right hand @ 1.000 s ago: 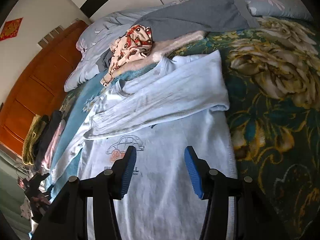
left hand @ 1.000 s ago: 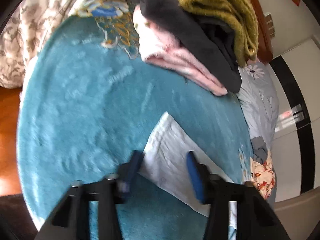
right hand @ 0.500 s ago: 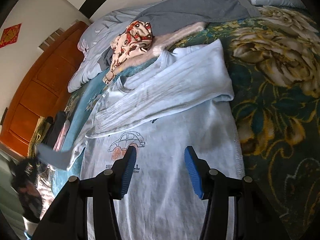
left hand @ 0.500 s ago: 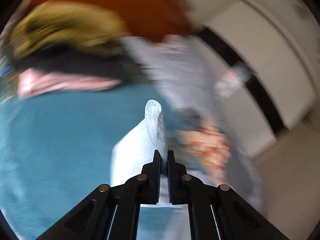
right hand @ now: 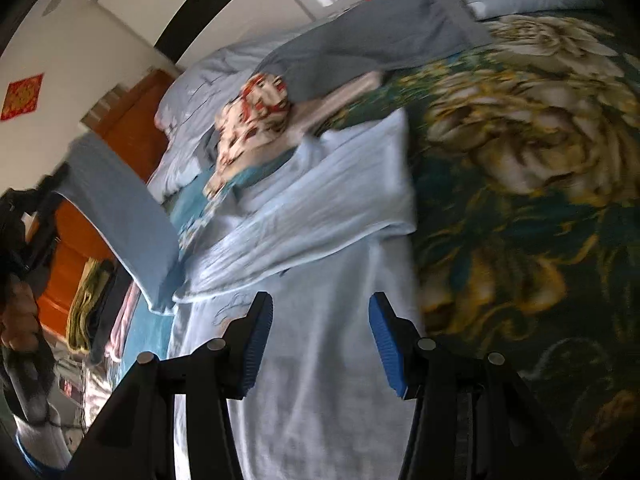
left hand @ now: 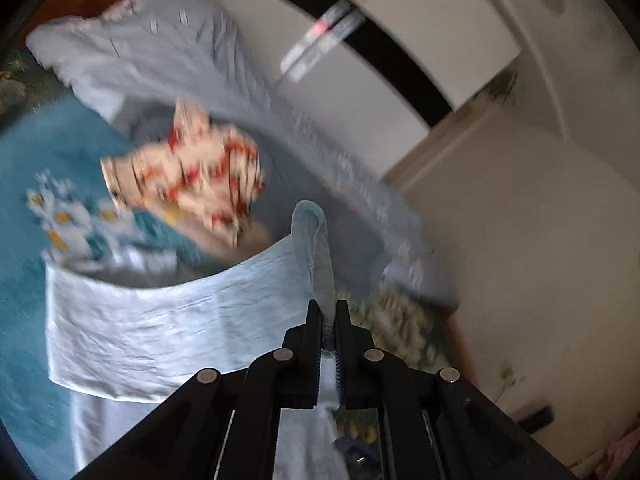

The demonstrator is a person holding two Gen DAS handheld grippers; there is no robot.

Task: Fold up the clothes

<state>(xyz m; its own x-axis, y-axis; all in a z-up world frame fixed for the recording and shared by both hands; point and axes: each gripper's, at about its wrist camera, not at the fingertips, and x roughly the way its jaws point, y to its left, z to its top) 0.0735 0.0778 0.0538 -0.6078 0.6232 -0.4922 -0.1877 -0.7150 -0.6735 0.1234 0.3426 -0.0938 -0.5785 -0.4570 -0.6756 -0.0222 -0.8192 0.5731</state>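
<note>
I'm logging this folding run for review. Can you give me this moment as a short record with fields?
surface: bed with teal blanket and dark floral blanket
garment: light blue shirt, spread flat, one sleeve folded across the chest
left tool: shut on the shirt's other sleeve, lifted off the bed
right tool: open, over the shirt body, nothing between its fingers
nearby: red-patterned garment, grey garment

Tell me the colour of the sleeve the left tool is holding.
Pale blue, like the rest of the shirt. The sleeve shows best in the left wrist view, pinched in the left tool.
</note>
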